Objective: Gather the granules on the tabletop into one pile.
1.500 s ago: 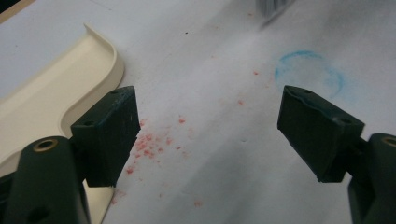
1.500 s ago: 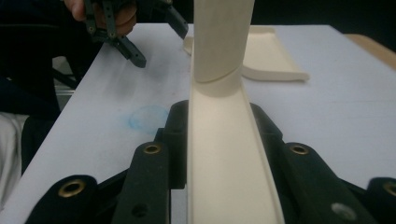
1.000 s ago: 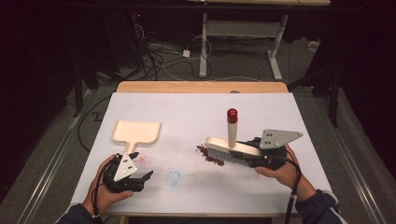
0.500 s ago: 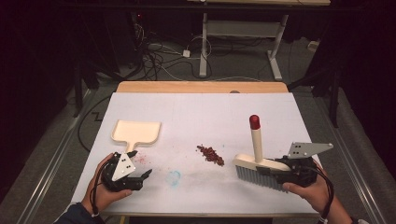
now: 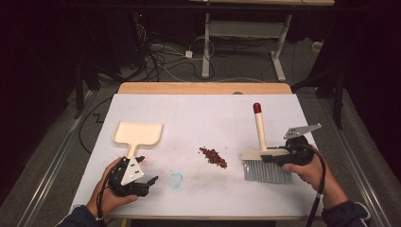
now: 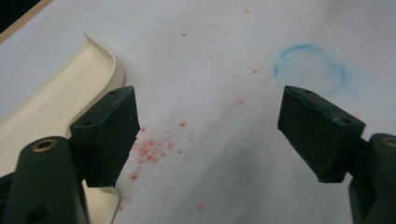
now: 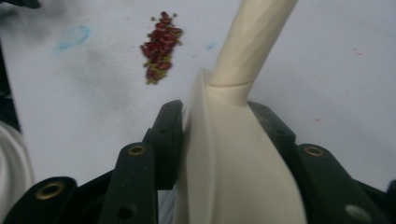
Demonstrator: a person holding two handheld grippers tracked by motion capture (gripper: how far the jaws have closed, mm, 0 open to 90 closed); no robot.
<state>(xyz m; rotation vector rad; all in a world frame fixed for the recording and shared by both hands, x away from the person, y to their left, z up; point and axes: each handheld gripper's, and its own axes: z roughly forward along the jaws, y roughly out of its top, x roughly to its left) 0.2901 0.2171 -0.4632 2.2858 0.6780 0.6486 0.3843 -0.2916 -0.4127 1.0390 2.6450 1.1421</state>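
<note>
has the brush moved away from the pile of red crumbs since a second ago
Yes. The brush, in the right gripper, whose jaws have just been opening around its head, went from over the crumb pile to the pile's right, nearer the table's right edge.

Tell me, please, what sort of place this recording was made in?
Probably a lab or workshop test station: a white-covered table, tangled cables on the floor behind it, and a height-adjustable desk frame in dim surroundings.

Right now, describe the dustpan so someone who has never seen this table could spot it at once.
On the white table, look at its left half, just beyond the left gripper. The dustpan lies flat there, cream, with a short handle pointing at that gripper. Unlike the brush on the right, it has no bristles and no red tip.
</note>
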